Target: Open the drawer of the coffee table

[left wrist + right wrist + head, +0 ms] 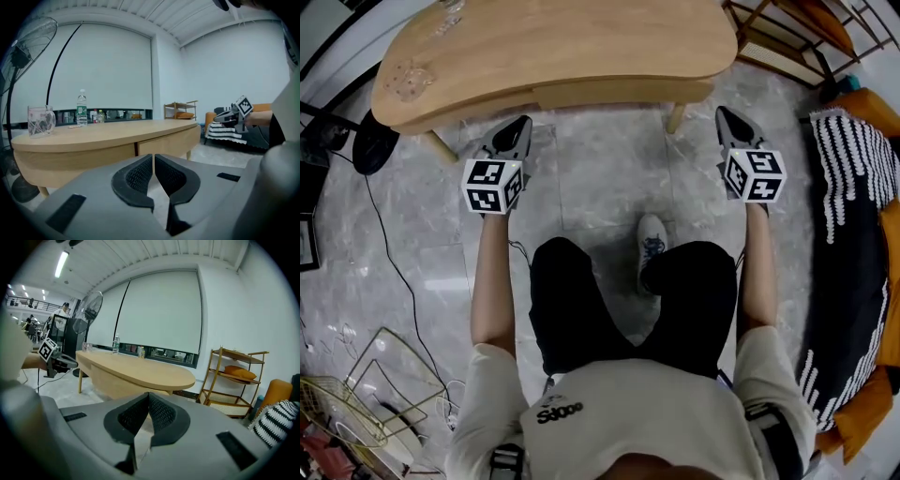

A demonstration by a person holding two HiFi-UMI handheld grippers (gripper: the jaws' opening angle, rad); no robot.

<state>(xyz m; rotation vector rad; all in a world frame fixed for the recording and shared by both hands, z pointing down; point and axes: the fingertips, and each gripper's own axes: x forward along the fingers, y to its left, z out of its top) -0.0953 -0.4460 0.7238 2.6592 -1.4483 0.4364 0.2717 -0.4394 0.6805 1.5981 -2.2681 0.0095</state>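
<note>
Facing the table: a person with bare forearms holds one pair of tongs in each hand, both aimed at the near edge of the coffee table (581, 37).
Fan (28, 42): stands off the table's left end.
Glass (41, 121): on the left end of the tabletop, close to the edge.
Bottle (82, 108): upright on the tabletop, right of the glass and nearer the far edge.
Left tongs (522, 122): jaws pressed together with nothing between them. The tip sits in front of the table's near edge, just left of the drawer's left end, and does not touch the wood.
Drawer (619, 92): closed, with its front flush with the table's side under the near edge. It lies ahead of both tongs and spans the gap between them, and neither touches it.
Right tongs (724, 112): jaws tight together and empty. The tip is just right of the drawer's right end, near the table leg (675, 117).
Shelf (234, 376): beyond the table's right end, with an orange cushion on it.
Sofa (862, 375): at the far right, under a black-and-white striped throw.
</note>
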